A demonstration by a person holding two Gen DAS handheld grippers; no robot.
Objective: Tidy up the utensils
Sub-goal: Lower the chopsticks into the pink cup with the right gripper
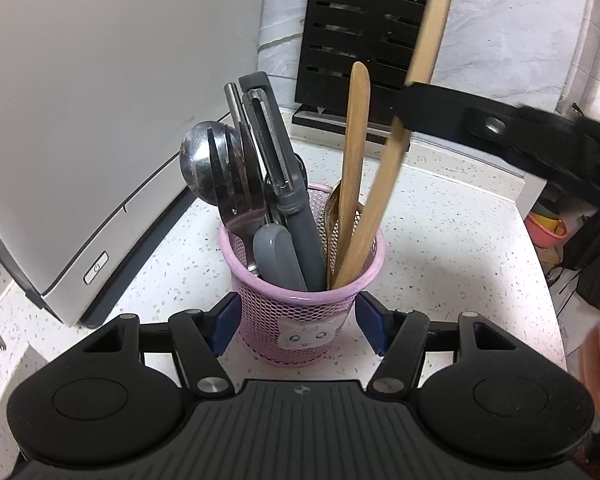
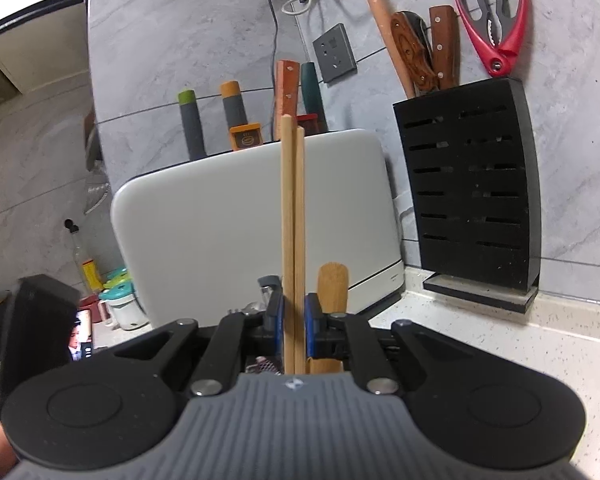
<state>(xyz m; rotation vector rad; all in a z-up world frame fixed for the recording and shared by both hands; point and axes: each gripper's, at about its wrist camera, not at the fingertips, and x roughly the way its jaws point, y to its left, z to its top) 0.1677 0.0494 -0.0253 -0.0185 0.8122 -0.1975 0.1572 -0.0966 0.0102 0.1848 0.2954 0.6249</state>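
Note:
A pink mesh utensil cup (image 1: 300,312) stands on the speckled counter, holding a steel spoon, fork, grey peeler and a wooden spatula (image 1: 354,152). My left gripper (image 1: 298,320) is shut on the cup, its blue pads against both sides. My right gripper (image 2: 293,324) is shut on a pair of wooden chopsticks (image 2: 293,216), held upright. In the left wrist view the right gripper (image 1: 408,108) holds the chopsticks (image 1: 384,184) slanted, their lower ends inside the cup.
A white toaster-like appliance (image 1: 100,120) stands left of the cup. A black knife block (image 2: 472,184) with knives and red scissors stands against the grey tiled wall. Jars and a phone sit at the far left of the right wrist view.

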